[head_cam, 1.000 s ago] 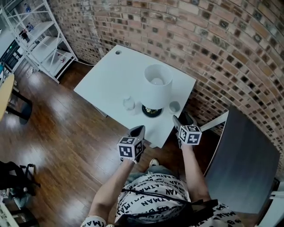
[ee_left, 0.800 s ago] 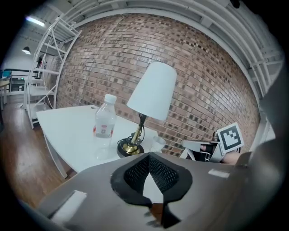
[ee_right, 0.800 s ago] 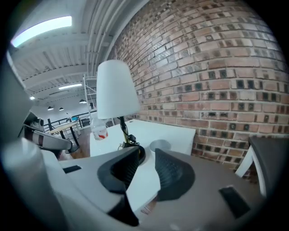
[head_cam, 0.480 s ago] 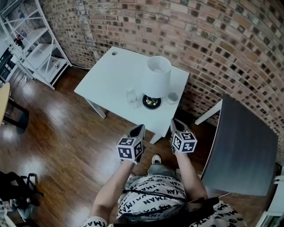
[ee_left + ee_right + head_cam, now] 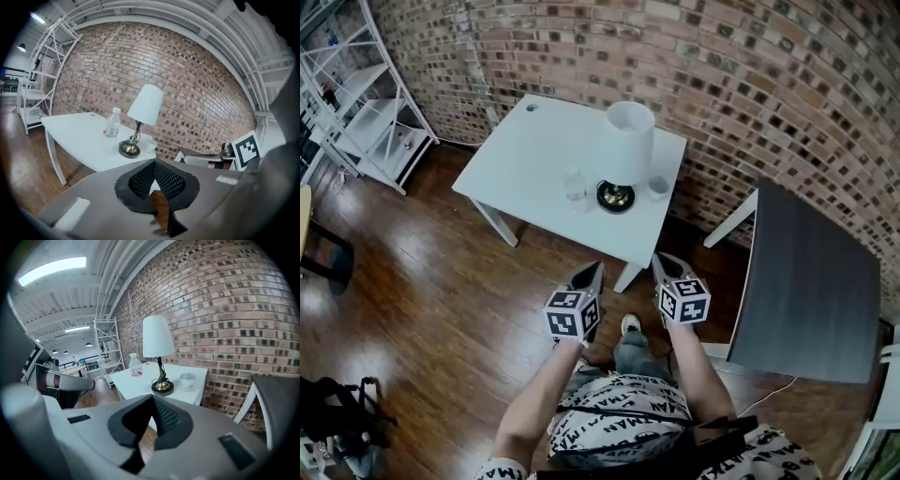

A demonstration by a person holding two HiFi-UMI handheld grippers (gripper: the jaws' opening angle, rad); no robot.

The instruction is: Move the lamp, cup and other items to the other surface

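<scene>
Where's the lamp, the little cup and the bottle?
lamp point(image 5: 628, 142): head view, on its white shade.
cup point(image 5: 657, 187): head view, on its open top.
bottle point(image 5: 575, 187): head view, on its clear body.

White table point(image 5: 516, 159) well ahead of the fingertips point(image 5: 594, 274); on it lamp point(image 5: 626, 150), bottle point(image 5: 575, 186) leftward, cup point(image 5: 657, 187) rightward; dark table point(image 5: 811, 281) right of fingertips.
</scene>
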